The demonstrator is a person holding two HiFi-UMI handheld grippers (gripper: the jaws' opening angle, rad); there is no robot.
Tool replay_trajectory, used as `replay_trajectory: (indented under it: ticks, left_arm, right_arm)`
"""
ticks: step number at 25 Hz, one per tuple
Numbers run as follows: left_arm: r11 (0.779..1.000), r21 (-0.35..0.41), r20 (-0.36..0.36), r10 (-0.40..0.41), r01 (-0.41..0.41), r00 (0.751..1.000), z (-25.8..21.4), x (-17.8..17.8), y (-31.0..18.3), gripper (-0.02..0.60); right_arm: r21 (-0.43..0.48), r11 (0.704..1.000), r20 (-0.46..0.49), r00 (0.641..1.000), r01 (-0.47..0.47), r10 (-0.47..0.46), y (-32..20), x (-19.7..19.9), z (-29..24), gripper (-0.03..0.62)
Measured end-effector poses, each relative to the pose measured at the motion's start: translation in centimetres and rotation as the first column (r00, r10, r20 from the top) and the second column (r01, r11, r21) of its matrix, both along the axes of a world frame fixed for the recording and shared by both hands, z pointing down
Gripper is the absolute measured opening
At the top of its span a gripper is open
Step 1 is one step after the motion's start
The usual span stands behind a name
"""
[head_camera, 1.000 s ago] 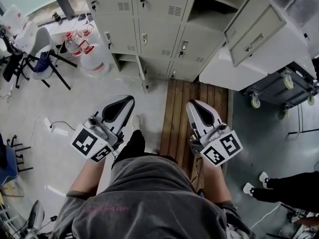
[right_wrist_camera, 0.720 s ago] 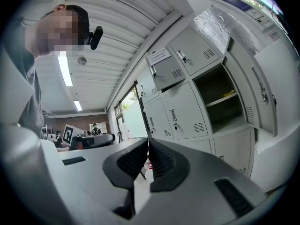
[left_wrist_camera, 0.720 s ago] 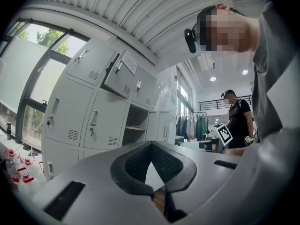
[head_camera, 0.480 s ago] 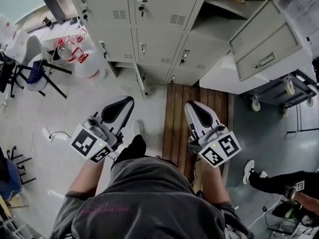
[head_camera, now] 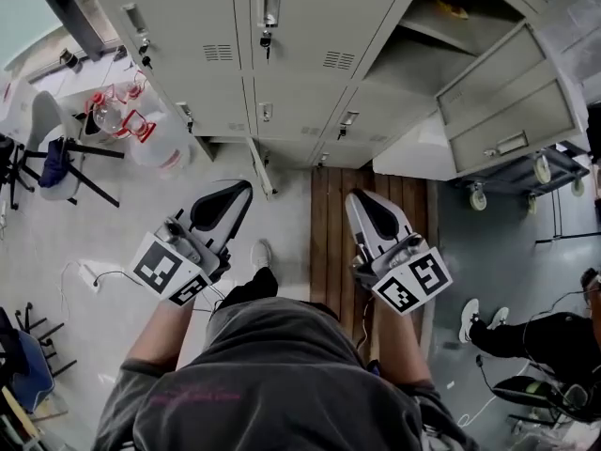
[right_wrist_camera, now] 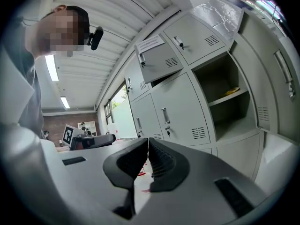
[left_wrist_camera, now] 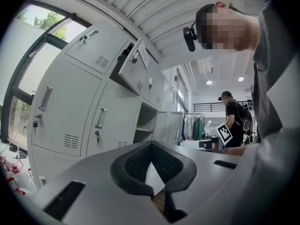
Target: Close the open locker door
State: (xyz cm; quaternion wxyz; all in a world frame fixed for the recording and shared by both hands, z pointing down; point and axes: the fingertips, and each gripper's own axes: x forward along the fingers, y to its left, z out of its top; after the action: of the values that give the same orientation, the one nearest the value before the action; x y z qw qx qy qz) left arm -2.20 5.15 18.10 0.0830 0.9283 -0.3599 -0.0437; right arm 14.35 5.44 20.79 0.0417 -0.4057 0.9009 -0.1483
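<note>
Lockers [head_camera: 299,92] nearer, left gripper [head_camera: 244,189], right gripper [head_camera: 353,199] level

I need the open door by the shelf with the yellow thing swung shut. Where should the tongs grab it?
Take the locker door by its free long edge, beside the handle. The thin panel stands out from the cabinet into the room, so the right gripper could probably straddle that edge from the front. Its tongs are shut and must open first.
</note>
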Motion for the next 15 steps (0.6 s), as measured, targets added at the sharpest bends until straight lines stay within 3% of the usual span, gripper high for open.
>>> replay_trajectory:
  ticks: [15]
  left_arm:
    - [0.998,-0.012,-0.016,0.053,-0.054,0.998,0.8,-4.1,-8.2,0.014]
  right_arm:
    - [0.0,0.994,-0.03,0.994,-0.108,0.108,-6.4,-1.9,-0.6,0.023]
